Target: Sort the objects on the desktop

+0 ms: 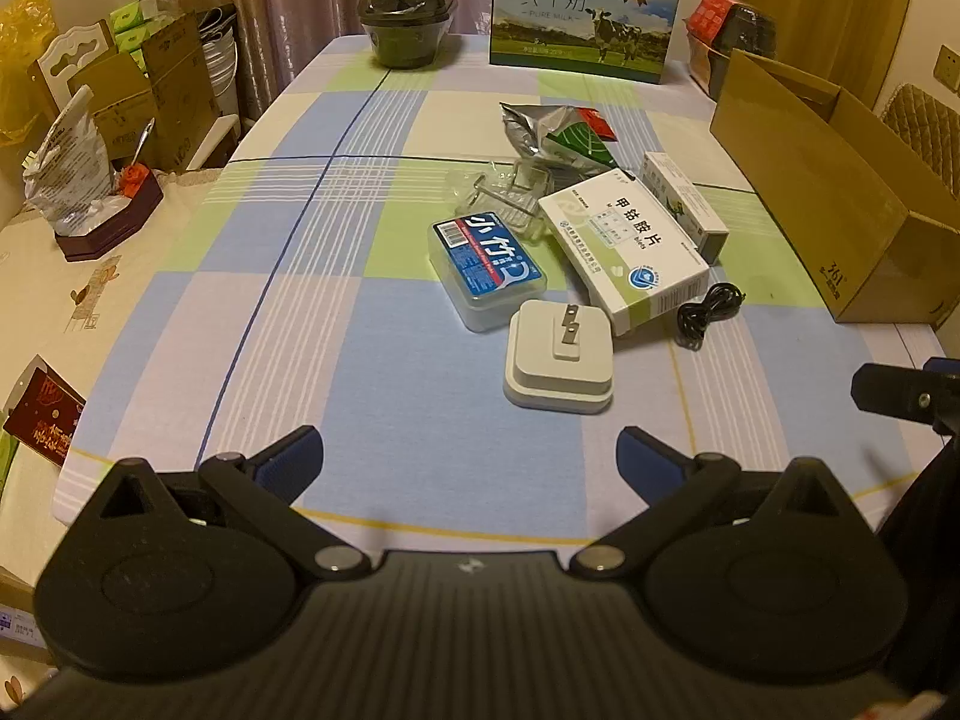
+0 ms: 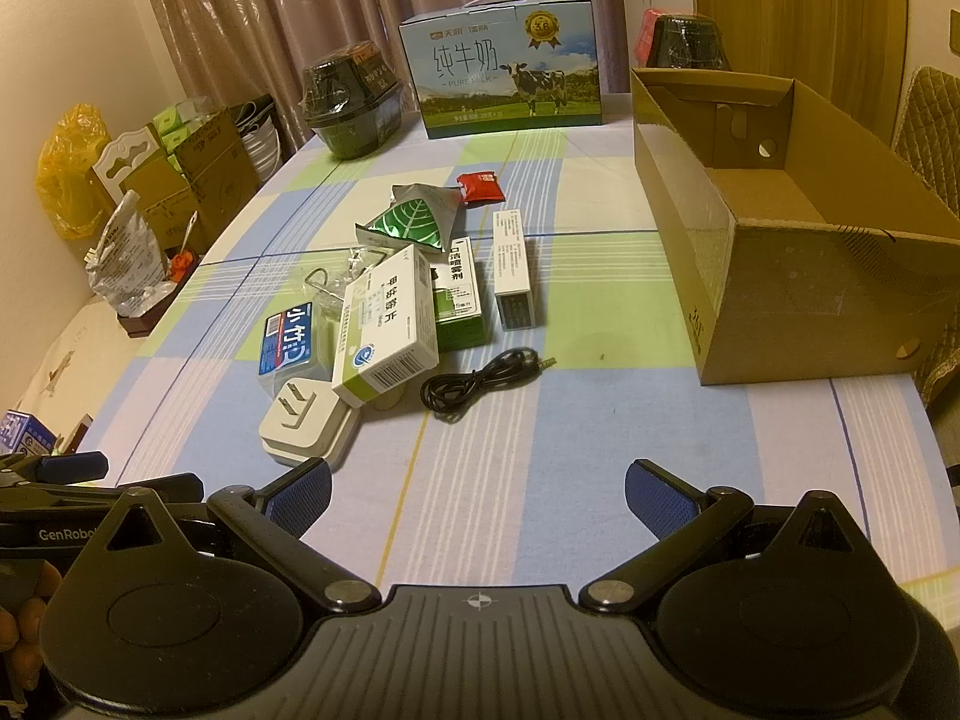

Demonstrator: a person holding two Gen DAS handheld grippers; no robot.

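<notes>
A cluster of small objects lies mid-table: a white plug adapter (image 1: 560, 356) (image 2: 306, 423), a blue-labelled clear case (image 1: 487, 271) (image 2: 288, 341), a white-green medicine box (image 1: 624, 249) (image 2: 387, 333), a coiled black cable (image 1: 708, 312) (image 2: 480, 381), a green spray box (image 2: 459, 294), a slim white box (image 2: 513, 270), a green leaf pouch (image 2: 414, 222) and a red packet (image 2: 480, 186). An open cardboard box (image 1: 828, 198) (image 2: 780, 240) stands to the right. My left gripper (image 1: 471, 456) is open and empty, just short of the adapter. My right gripper (image 2: 478, 495) is open and empty, short of the cable.
A milk carton (image 1: 585, 15) (image 2: 507, 69) and black wrapped bowls (image 1: 405, 12) (image 2: 351, 105) stand at the table's far edge. Boxes, bags and a side surface crowd the left (image 1: 120, 120). A chair back (image 2: 933, 114) is behind the cardboard box.
</notes>
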